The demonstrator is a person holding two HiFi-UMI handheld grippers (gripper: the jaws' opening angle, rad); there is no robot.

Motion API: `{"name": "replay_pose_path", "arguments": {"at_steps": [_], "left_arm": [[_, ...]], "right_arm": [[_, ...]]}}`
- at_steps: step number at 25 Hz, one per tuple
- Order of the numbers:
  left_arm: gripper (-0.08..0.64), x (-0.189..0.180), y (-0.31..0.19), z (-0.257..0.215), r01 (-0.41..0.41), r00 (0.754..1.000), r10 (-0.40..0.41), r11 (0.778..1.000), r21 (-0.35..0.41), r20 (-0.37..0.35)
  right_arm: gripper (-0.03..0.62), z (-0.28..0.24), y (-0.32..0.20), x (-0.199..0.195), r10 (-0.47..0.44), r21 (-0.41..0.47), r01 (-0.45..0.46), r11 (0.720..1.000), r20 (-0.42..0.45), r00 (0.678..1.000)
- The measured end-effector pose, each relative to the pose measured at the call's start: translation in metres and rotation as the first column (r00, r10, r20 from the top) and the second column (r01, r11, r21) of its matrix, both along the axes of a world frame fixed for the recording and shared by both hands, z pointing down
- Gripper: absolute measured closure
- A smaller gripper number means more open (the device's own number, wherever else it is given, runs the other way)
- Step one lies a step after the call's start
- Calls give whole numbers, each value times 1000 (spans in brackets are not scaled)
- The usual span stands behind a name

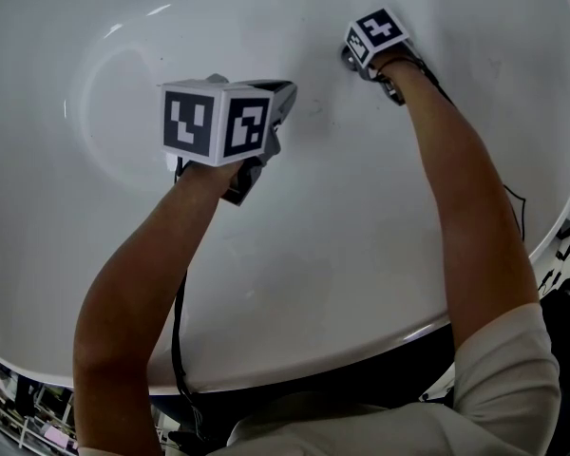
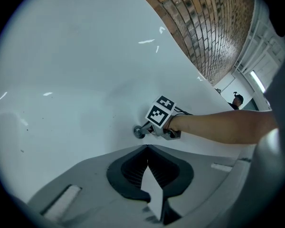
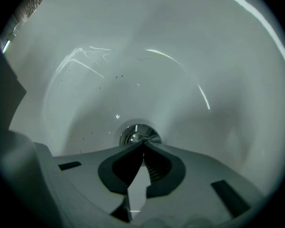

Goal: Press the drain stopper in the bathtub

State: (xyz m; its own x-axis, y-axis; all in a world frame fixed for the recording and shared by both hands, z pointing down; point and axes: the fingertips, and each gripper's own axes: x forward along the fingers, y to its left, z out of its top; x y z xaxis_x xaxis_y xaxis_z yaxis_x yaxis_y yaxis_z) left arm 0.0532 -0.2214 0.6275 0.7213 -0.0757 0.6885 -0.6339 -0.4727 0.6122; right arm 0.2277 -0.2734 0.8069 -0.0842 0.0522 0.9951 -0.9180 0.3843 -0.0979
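Step in hand: the press itself, as I judge it; the right gripper (image 3: 142,145) has its tips at the drain stopper (image 3: 136,135), and whether it has gone down cannot be told.
Drain stopper: a round chrome cap in the floor of the white bathtub (image 1: 342,236), at the far right of the basin in the head view. In the right gripper view it sits just beyond the jaw tips.
Right gripper: jaws pressed together with nothing between them, so the closed tips form one blunt point. That point lies on the near edge of the stopper and looks to be touching it, though firm contact is not certain.
Left gripper: the left gripper (image 2: 147,147) has its jaws pressed together and empty. It is held above the tub floor, nearer and to the left, well apart from the drain, with no part in the press.
Arms: both forearms reach over the near rim into the tub, the right forearm (image 1: 456,179) stretched to the far side.
Next move calls for: a straight push down along the jaws, centred on the cap rather than its edge, since the smooth chrome may let the tips slide off.
Surroundings: a brick wall (image 2: 213,23) shows beyond the tub's far rim.
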Motion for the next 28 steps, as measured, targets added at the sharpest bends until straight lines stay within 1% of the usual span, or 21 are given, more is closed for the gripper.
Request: {"name": "replay_pose_path", "arguments": {"at_steps": [4,11,18,23,26,28], "left_arm": [[551,1,2,2,-6,1000,6,1000,-8,3],[551,4,4,3,-15,1000,15,1000,-14,8],[551,4,2,0,-21,1000,21,1000,-4,18],[551,-1,0,-9,-19,999,19,1000,13,26],[551,-3,-2,-16,-18,1000,17,999,31,25],[551,-5,-5,-21,-16,1000,15,999,40,24]], "right_arm": [[572,-2,1,-1,-4,4,4,1000,-6,1000],[572,-4,1,-2,-5,4,5,1000,8,1000],[572,-5,2,1,-48,-4,48,999,-32,998],[572,-11,3,2,-49,-25,48,999,-43,998],[574,-13,4,3,-98,-21,96,995,-92,991],[575,-15,0,-2,-128,-15,127,992,-100,987]]}}
